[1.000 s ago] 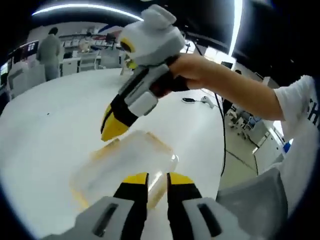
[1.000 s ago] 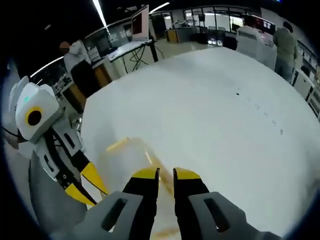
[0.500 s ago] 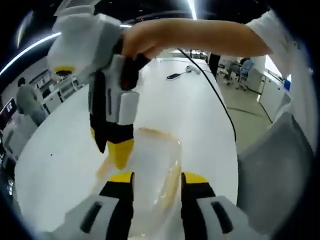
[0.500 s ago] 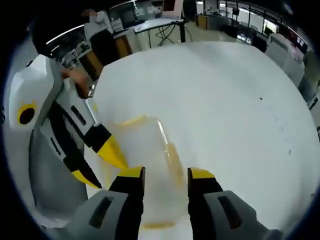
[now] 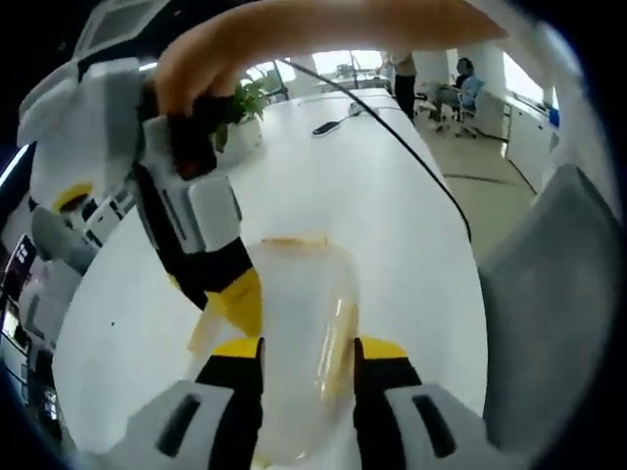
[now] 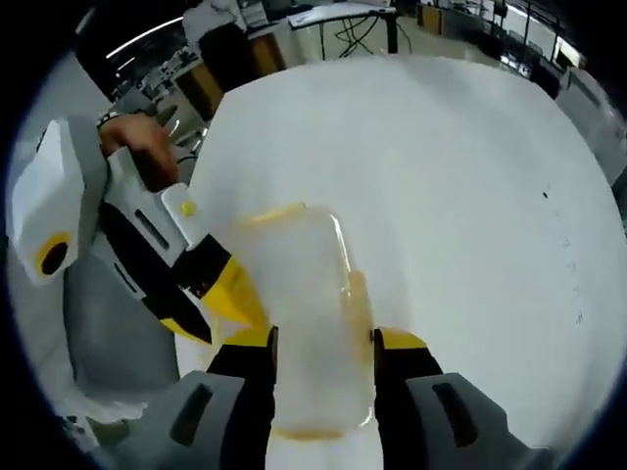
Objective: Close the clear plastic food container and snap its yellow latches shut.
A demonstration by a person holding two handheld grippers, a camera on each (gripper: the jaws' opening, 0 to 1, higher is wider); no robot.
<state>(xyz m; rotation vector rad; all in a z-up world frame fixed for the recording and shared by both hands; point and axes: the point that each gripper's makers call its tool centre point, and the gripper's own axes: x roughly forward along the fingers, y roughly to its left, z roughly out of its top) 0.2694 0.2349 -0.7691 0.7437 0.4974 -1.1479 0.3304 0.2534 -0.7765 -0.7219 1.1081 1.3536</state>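
The container [image 5: 299, 343] lies on the white table [image 5: 392, 206] in the lower centre of the left gripper view, and in the lower centre of the right gripper view [image 6: 304, 323] as well, long axis running away from each camera. It looks clear, thin-walled and empty, so I judge it light, somewhat springy, and apt to slide on the smooth tabletop if pushed from one side alone. The lid seems to sit on top, though blur keeps me from telling whether it is fully seated. Yellow latches show as pale strips along the edges: one on the right edge [image 5: 341, 333] in the left gripper view, one at the far end [image 6: 279, 213] in the right gripper view. The left gripper [image 5: 306, 354] is spread, jaws straddling the near end of the container and holding nothing; it appears again at left in the right gripper view [image 6: 220, 299], tips just beside the container's left edge. The right gripper [image 6: 323, 343] is likewise spread and empty, jaws on either side of the container. In the left gripper view it comes in from the upper left [image 5: 230, 299], held by a hand [image 5: 211, 49]. The best purchase is probably pressing each latch down against the rim while the other gripper steadies the opposite side; squeezing the clear walls would likely just flex them.
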